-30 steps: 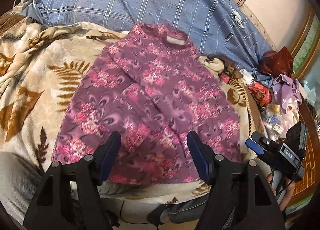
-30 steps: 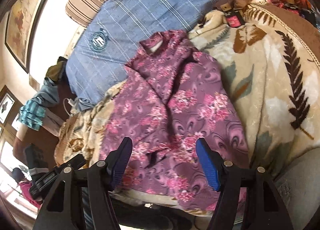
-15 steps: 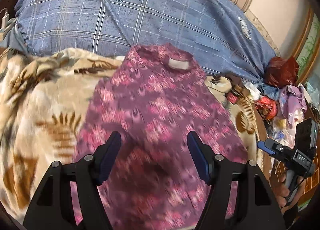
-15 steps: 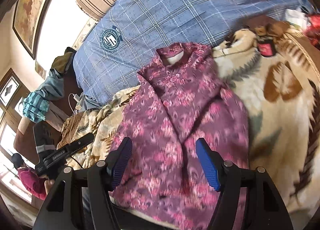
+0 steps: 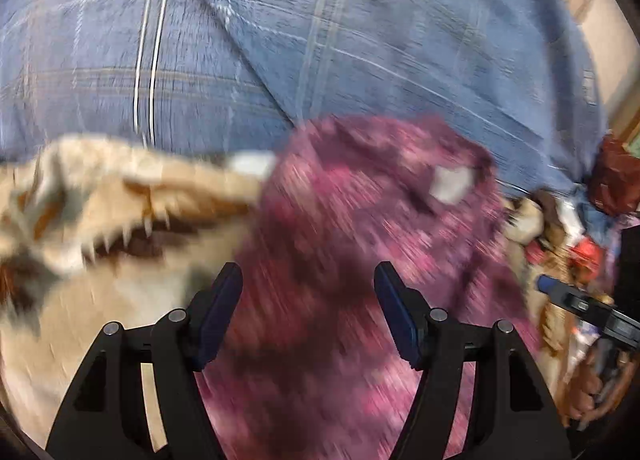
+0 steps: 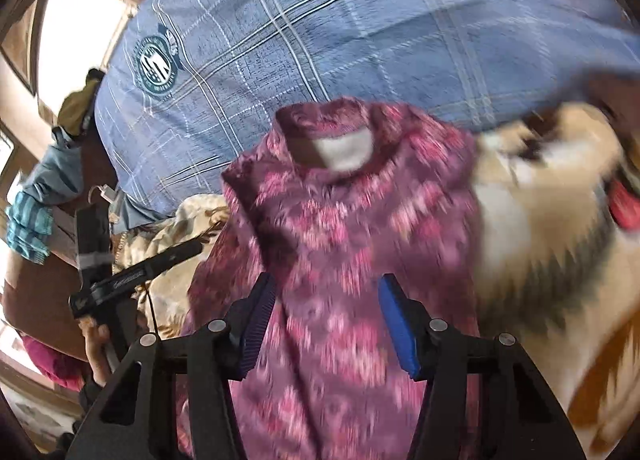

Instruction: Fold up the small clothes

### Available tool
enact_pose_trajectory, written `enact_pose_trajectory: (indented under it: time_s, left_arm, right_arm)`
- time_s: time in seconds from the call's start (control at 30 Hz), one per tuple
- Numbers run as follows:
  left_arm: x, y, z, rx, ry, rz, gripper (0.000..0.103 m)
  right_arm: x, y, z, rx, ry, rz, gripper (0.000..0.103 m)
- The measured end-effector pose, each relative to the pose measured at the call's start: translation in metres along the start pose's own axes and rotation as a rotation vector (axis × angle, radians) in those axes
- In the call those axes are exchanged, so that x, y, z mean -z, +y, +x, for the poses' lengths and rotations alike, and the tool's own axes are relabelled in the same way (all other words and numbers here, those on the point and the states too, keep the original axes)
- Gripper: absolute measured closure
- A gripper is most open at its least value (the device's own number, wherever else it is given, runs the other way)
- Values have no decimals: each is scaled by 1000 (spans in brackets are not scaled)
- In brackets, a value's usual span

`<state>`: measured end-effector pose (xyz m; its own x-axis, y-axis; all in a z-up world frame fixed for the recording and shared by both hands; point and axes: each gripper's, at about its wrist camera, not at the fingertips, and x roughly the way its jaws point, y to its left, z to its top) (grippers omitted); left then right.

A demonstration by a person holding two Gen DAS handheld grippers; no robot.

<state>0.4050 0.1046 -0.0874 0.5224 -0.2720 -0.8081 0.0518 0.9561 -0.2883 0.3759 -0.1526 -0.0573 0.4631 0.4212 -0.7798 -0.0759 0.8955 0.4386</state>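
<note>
A small purple top with pink flowers [image 5: 360, 227] lies flat on a cream leaf-print blanket [image 5: 100, 195], its collar with a white label [image 5: 450, 181] pointing away from me. My left gripper [image 5: 308, 308] is open and empty, low over the top's left half. In the right wrist view the top [image 6: 344, 219] fills the middle, collar label [image 6: 346, 151] at the far end. My right gripper [image 6: 326, 316] is open and empty over the top's chest area. Both views are motion-blurred.
A blue plaid quilt [image 5: 320, 39] with a round crest [image 6: 156, 65] lies beyond the collar. Clutter of bags and packets [image 5: 584, 248] sits at the right edge. The other gripper shows at each view's side [image 5: 580, 304] [image 6: 132, 276]. Cream blanket [image 6: 552, 227] spreads to the right.
Both grippers have moved forward along the top toward its collar, so the collar and quilt look much closer. Both stay open and empty.
</note>
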Motion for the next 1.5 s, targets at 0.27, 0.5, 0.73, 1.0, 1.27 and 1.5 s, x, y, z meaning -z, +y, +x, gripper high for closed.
enact_pose_trajectory:
  time_s: [0.27, 0.5, 0.73, 1.0, 1.27, 1.5]
  left_arm:
    - [-56, 7, 57, -62, 22, 26, 35]
    - [-52, 7, 68, -21, 33, 63, 35]
    - [-64, 6, 79, 39, 69, 14, 35]
    - [-76, 0, 94, 21, 91, 24, 36]
    - [-72, 19, 90, 73, 90, -26, 47]
    - [-62, 13, 73, 112, 94, 7, 47]
  right_arm:
    - [-99, 17, 55, 18, -7, -42, 45]
    - [-126, 35, 66, 276, -99, -159, 44]
    - [-110, 20, 86, 356, 29, -279, 40]
    - [-100, -58, 61, 271, 35, -127, 38]
    - [-83, -81, 45, 115, 21, -126, 36]
    - [-69, -97, 35, 160, 46, -195, 57]
